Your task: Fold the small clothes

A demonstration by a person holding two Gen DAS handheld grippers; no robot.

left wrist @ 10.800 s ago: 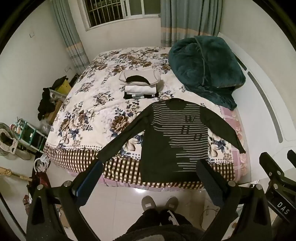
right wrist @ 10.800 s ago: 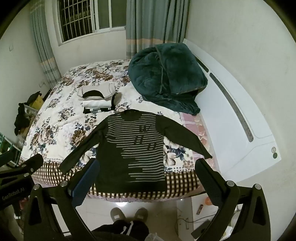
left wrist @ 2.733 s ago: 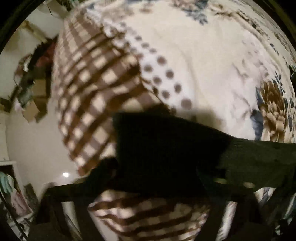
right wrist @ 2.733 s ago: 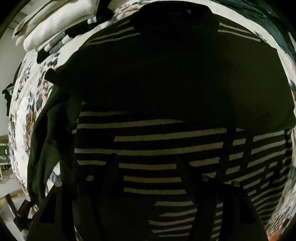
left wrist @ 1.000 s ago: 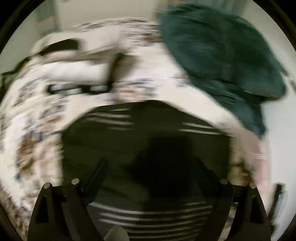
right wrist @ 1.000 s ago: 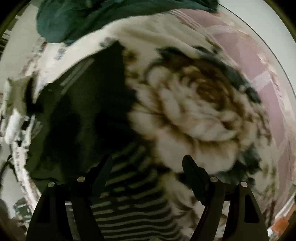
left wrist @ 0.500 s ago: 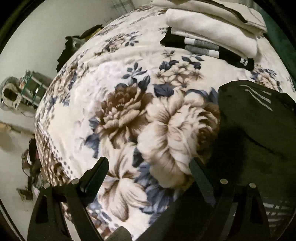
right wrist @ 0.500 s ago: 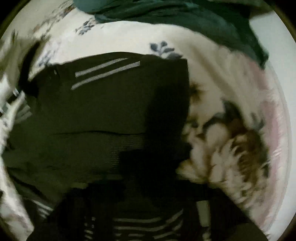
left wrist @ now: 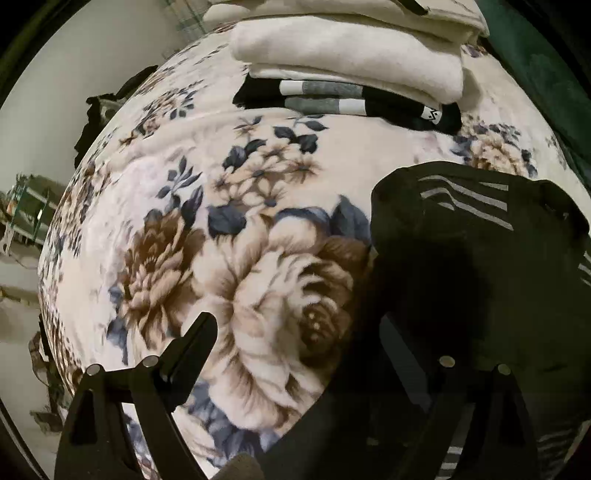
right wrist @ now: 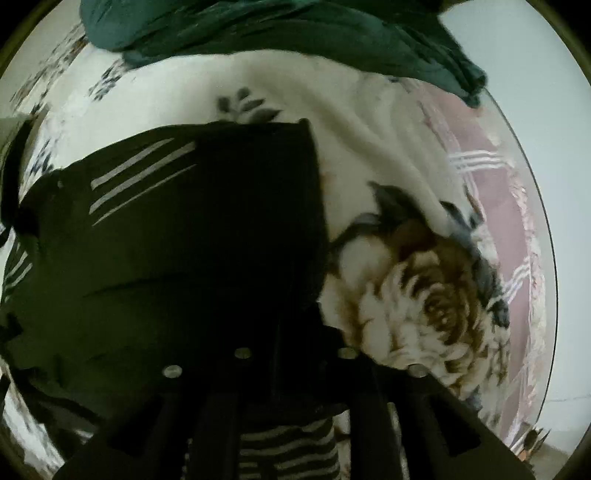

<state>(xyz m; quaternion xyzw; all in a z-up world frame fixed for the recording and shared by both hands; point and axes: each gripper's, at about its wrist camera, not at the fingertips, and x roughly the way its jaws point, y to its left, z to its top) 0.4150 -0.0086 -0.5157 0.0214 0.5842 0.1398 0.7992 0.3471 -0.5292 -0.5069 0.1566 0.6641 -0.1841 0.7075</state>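
Left side: the left gripper hangs steeply over the floral bed cover, fingers spread wide and empty. One finger stands over the printed flower, the other over the left edge of the dark striped sweater. A stack of folded clothes sits further up the bed, apart from the sweater.

Centre: the sweater lies on the bed with both sleeves turned in over its body, its sides straight.

Right side: the right gripper points straight down at the sweater's right edge. Its fingers have just been opening from a near-closed position. Dark cloth lies under them, but whether they pinch it cannot be told. A green blanket lies beyond.

Assessment: the sleeve folds appear complete and the lengthwise fold is in hand. The next move calls for each gripper to take its edge, lifting together.
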